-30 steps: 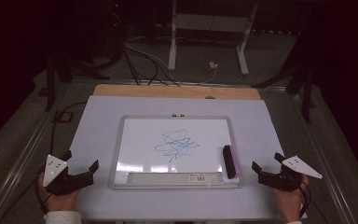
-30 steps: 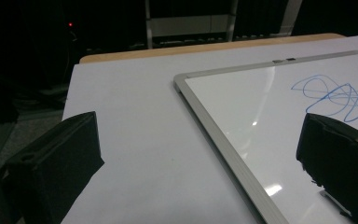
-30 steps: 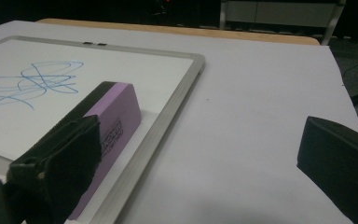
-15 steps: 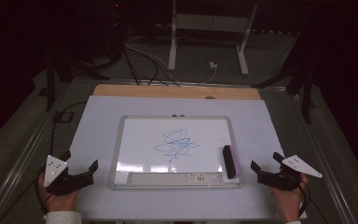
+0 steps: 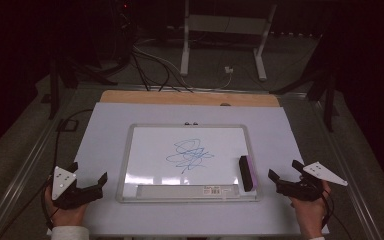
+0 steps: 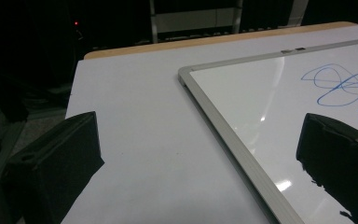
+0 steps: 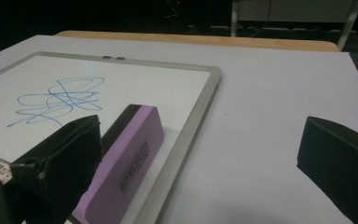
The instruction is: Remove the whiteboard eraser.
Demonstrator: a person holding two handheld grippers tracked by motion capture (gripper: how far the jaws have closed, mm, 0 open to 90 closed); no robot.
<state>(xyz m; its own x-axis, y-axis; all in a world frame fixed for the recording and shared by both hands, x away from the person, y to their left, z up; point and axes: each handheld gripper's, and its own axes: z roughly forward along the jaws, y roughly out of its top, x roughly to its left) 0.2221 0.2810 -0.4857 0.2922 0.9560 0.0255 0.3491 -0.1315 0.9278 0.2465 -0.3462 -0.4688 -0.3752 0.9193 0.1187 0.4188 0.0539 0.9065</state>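
While the right tool (image 5: 284, 176) gapes empty, the eraser (image 5: 247, 173) (purple-topped) lies lengthwise front-to-back.

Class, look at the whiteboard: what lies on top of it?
A blue scribble and a purple eraser by its right edge. Whatever the eraser covers is hidden.

A white table cover (image 5: 130, 120) lay over a wooden tabletop (image 5: 145, 97); cables (image 5: 155, 70) and a metal stand (image 5: 225, 30) stood behind.
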